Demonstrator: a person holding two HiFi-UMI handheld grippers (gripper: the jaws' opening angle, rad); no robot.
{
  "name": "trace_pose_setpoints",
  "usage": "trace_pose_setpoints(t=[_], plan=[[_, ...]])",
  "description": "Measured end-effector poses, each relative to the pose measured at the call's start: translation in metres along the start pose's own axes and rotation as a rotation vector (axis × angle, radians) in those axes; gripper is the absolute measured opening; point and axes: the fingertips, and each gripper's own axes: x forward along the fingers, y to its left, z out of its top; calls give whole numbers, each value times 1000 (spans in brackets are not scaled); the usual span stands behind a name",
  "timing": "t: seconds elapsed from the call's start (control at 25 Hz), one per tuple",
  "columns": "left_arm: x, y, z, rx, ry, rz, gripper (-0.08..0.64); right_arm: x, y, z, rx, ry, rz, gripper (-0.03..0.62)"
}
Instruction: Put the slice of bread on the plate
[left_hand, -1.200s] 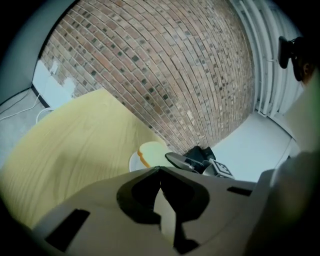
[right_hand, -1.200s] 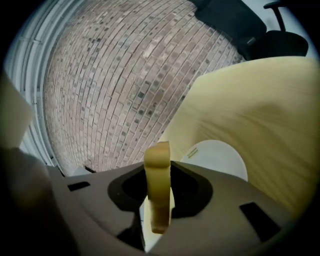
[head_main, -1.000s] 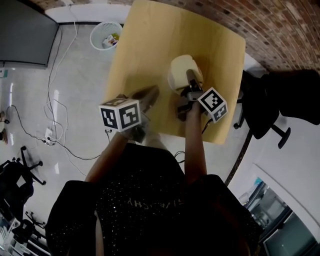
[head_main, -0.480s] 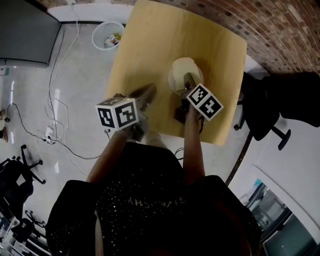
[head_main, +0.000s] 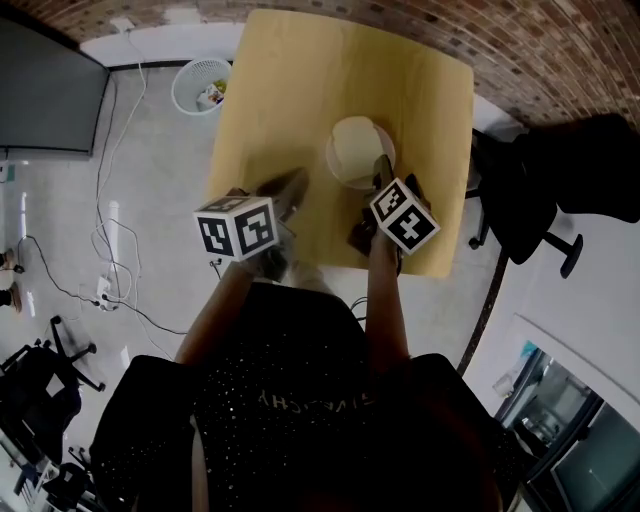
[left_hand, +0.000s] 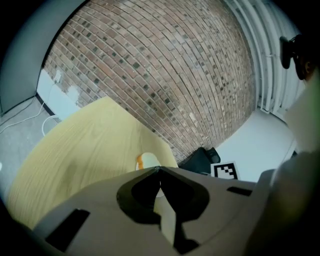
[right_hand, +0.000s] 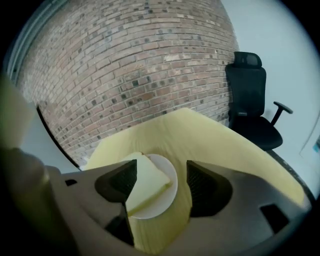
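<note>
The bread (right_hand: 142, 182) lies flat on the white plate (right_hand: 155, 207), which stands on the yellow surface (head_main: 300, 90) toward its right side. Only the right gripper view shows the slice plainly, a pale square with one corner toward the brick wall (right_hand: 125, 65). From the head view, bread and plate merge into one pale disc.

The right gripper (right_hand: 161, 165) has its jaws wide and opening. The slice shows in the gap beyond them, and neither pad presses on it. In the head view this gripper (head_main: 383, 170) has its tip at the plate's near rim (head_main: 335, 170).

The left gripper (left_hand: 159, 170) has its jaws together with nothing in them. It hangs over the surface to the left of the plate, apart from it. Its own view catches just a sliver of the plate (left_hand: 150, 160) above the jaws
</note>
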Motion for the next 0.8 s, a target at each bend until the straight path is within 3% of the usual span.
trace_pose_setpoints(t=[0.16, 0.2, 0.24, 0.28, 0.52, 0.68, 0.8], plan=[[6, -19, 5, 73, 9, -23, 10, -34, 32, 6, 41, -63, 221, 301], [8, -25, 7, 91, 11, -31, 10, -44, 37, 7, 56, -80, 259, 214], [9, -31, 8, 106, 12, -39, 11, -54, 41, 7, 75, -99, 288, 72], [10, -36, 9, 118, 12, -47, 10, -64, 45, 7, 91, -116, 321, 12], [14, -54, 9, 205, 21, -61, 9, -100, 74, 15, 159, -166, 531, 12], [20, -62, 10, 289, 19, -60, 9, -108, 69, 25, 204, -188, 527, 12], [23, -63, 11, 306, 23, -59, 9, -111, 60, 28, 199, -203, 495, 12]])
